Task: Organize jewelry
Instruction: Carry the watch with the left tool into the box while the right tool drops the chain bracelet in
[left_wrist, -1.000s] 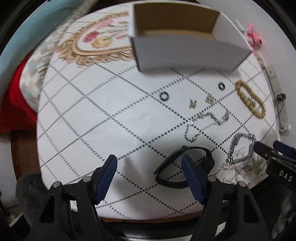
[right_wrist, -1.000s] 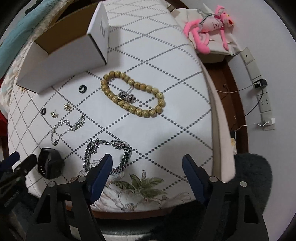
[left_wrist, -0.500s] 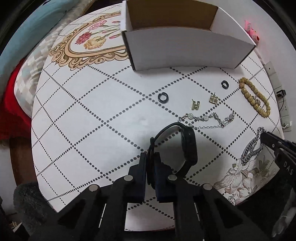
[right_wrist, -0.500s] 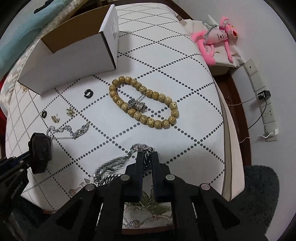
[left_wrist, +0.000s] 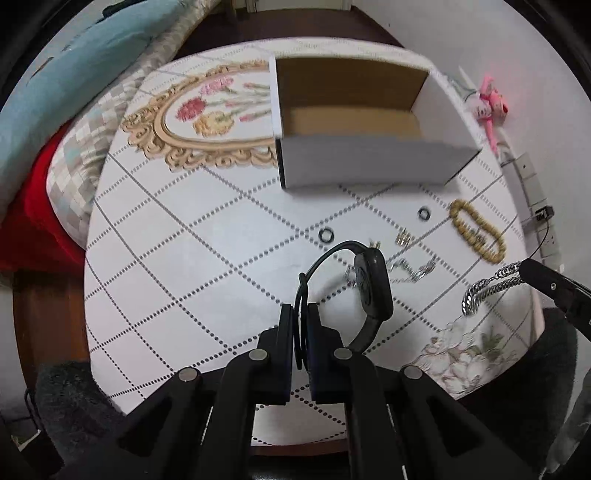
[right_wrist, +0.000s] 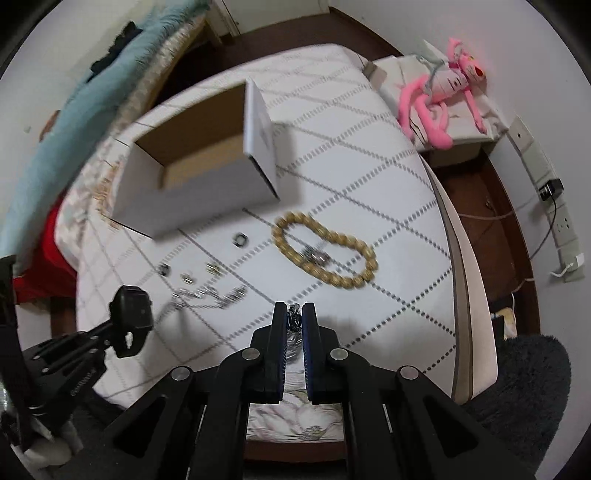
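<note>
My left gripper (left_wrist: 302, 314) is shut on the strap of a black smartwatch (left_wrist: 372, 286), lifted off the round table (left_wrist: 166, 258); the watch (right_wrist: 131, 315) also shows at the left of the right wrist view. My right gripper (right_wrist: 294, 312) is shut on a silver chain bracelet (right_wrist: 294, 321), which hangs from its tip (left_wrist: 487, 286) in the left wrist view. On the cloth lie a wooden bead bracelet (right_wrist: 325, 251), a thin silver chain (right_wrist: 210, 295), two black rings (left_wrist: 327, 234) (right_wrist: 241, 240) and small earrings (left_wrist: 402, 238). An open white box (left_wrist: 369, 162) stands behind them.
A pink plush toy (right_wrist: 439, 99) lies on a stand right of the table. A power strip (right_wrist: 554, 206) with cables runs along the wall. Cushions and a blue blanket (left_wrist: 55, 92) are heaped at the left. A dark furry seat (right_wrist: 517, 387) sits at the near edge.
Both grippers went from open to shut: the left took the watch strap, the right took the silver chain bracelet. Both then rose, lifting their pieces off the cloth.
</note>
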